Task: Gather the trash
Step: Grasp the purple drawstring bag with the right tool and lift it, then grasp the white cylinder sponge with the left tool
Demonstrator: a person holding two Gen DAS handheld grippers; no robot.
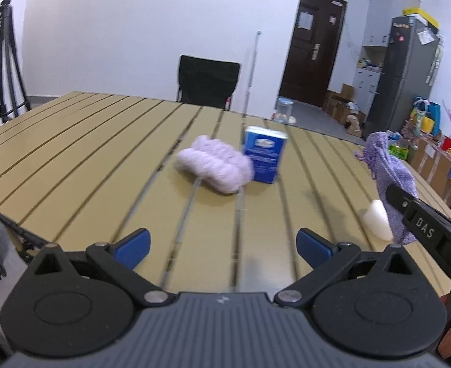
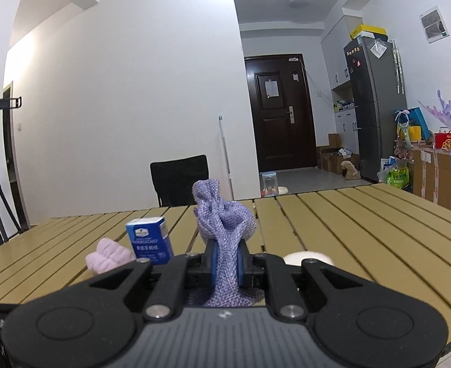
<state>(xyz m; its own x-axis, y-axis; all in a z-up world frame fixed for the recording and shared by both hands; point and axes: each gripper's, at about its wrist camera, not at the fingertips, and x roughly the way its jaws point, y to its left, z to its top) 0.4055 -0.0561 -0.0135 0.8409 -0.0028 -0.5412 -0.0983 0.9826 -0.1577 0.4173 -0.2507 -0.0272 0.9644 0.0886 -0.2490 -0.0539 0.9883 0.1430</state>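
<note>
My right gripper (image 2: 227, 260) is shut on a purple mesh bag (image 2: 222, 214), which stands up between its blue pads; the bag also shows at the right edge of the left wrist view (image 1: 391, 168). My left gripper (image 1: 222, 243) is open and empty above the near part of the slatted table (image 1: 72, 153). Ahead of it lie a pale pink fluffy wad (image 1: 216, 162) and an upright blue tissue box (image 1: 265, 156), touching or nearly so. A white crumpled ball (image 1: 377, 219) lies beside the bag; in the right wrist view it (image 2: 308, 257) peeks out behind the gripper.
A black chair (image 1: 208, 81) stands at the table's far edge. A tripod (image 1: 3, 58) stands at the left. A dark door (image 2: 276, 110), a grey fridge (image 2: 375, 104) and boxes (image 2: 449, 165) fill the right side of the room.
</note>
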